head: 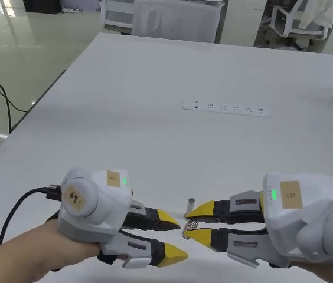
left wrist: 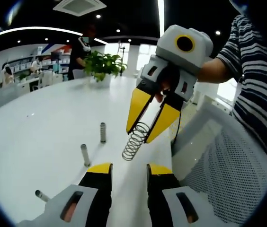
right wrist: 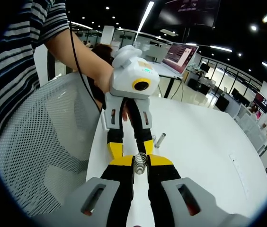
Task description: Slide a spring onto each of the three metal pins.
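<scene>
Three metal pins (left wrist: 85, 155) bare on the white table (head: 154, 118), strung out from eight to ten o'clock of the spring (left wrist: 133, 144) in the left gripper view. Spring pinched at its upper end between the tips of the right gripper (right wrist: 141, 161), hanging free at twelve o'clock of the left gripper (left wrist: 129, 168), spread and empty. Likely risks: squirting out of so thin a pinch, or bending aside and toppling a pin if lowered off-axis.

Head view above, looking down; gripper views close, face each other, share spring (left wrist: 134, 142).
</scene>
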Available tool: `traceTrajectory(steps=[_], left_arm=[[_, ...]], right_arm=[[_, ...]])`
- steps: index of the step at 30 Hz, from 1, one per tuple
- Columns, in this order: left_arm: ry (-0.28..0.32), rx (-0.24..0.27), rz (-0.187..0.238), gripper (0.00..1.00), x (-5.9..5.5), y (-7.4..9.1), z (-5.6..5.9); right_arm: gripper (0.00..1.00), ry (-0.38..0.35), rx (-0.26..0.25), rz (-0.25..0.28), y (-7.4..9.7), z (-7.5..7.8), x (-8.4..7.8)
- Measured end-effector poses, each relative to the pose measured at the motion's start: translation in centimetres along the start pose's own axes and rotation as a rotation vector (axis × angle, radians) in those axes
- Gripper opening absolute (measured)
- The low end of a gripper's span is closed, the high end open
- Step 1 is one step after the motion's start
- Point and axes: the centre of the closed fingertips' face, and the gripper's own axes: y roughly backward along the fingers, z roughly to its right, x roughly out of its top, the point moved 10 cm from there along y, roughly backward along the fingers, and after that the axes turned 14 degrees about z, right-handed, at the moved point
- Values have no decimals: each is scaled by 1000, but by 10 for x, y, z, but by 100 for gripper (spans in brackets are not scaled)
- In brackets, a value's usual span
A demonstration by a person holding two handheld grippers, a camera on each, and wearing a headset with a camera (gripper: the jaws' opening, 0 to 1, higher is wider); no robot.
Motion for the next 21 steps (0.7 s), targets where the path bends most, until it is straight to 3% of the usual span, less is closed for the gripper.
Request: traceTrajectory(steps=[8, 21], left_arm=[[17, 47, 8, 26, -2, 15, -3], [85, 198, 39, 45, -8, 53, -12]], right_arm=[[7, -2, -21, -7, 2, 2, -2], [7, -20, -71, -19, 4, 7, -9]])
